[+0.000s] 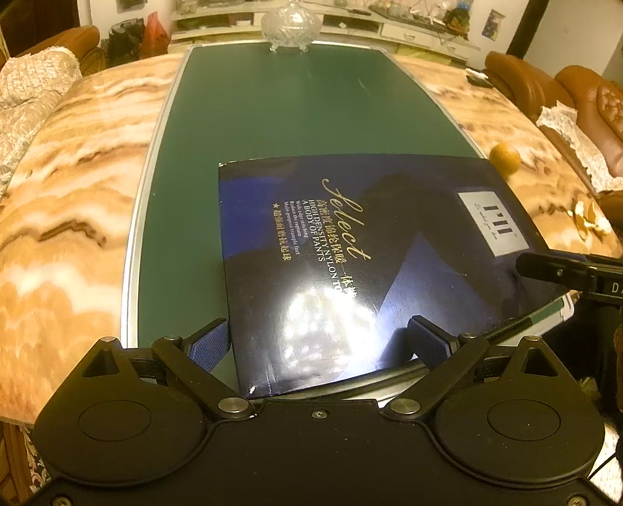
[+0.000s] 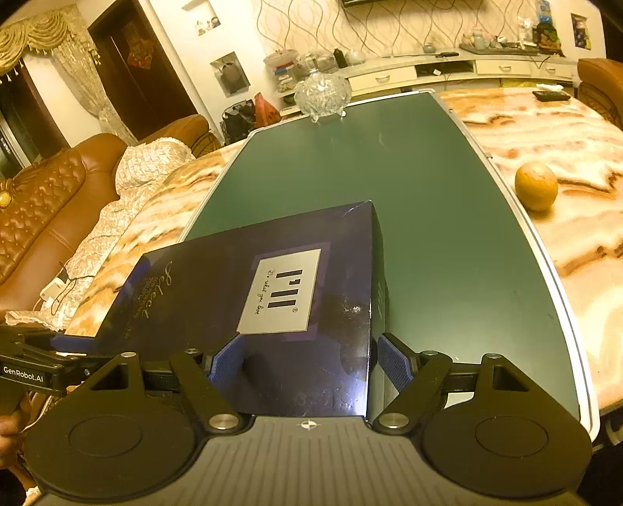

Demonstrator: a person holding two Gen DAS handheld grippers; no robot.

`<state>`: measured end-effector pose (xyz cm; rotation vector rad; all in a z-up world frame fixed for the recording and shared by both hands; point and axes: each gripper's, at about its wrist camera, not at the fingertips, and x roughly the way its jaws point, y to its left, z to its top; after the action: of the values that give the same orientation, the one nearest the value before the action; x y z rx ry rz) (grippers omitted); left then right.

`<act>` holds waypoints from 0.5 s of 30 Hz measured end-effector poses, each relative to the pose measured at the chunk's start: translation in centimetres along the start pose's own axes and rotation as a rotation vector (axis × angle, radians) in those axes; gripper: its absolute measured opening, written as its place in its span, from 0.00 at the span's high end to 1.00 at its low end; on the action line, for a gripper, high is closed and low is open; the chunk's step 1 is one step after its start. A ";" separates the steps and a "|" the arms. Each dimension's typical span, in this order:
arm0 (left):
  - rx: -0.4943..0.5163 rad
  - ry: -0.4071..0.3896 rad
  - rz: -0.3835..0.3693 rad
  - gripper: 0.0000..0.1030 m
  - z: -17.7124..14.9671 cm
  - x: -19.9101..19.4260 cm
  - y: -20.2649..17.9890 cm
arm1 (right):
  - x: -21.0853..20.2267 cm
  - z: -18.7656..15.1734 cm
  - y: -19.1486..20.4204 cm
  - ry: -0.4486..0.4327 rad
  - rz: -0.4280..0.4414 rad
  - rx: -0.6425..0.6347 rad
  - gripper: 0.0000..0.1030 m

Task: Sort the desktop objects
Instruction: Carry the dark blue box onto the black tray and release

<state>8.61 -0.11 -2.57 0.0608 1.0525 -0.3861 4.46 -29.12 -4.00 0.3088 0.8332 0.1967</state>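
Here dark box [image 1: 389, 249] lid reads "Select".

Green mat [image 1: 272, 116] lies bare beyond the box [image 1: 370, 253] up to the glass bowl [image 1: 290, 23].

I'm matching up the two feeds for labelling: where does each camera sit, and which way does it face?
Left wrist: on the left gripper, looking down its open blue-padded fingers at the dark blue glossy cardboard box on the green mat; the right gripper enters at right.
Right wrist: on the right gripper, fingers straddling the box's right corner; the left gripper and part of a hand show at left.
Shared: box, mat, clear cut-glass footed bowl, orange round fruit.
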 end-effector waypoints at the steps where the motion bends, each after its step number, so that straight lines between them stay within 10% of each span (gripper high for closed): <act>1: 0.001 0.001 0.001 0.05 -0.1 0.0 -0.1 | 0.0 -0.1 -0.1 0.001 0.000 0.000 0.22; 15: 0.008 0.008 0.016 0.05 -0.8 0.2 -0.4 | 0.5 -1.1 -0.6 0.010 0.012 0.022 0.22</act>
<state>7.92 -0.35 -3.06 0.0784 1.0576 -0.3759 3.97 -29.34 -5.28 0.3332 0.8443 0.2003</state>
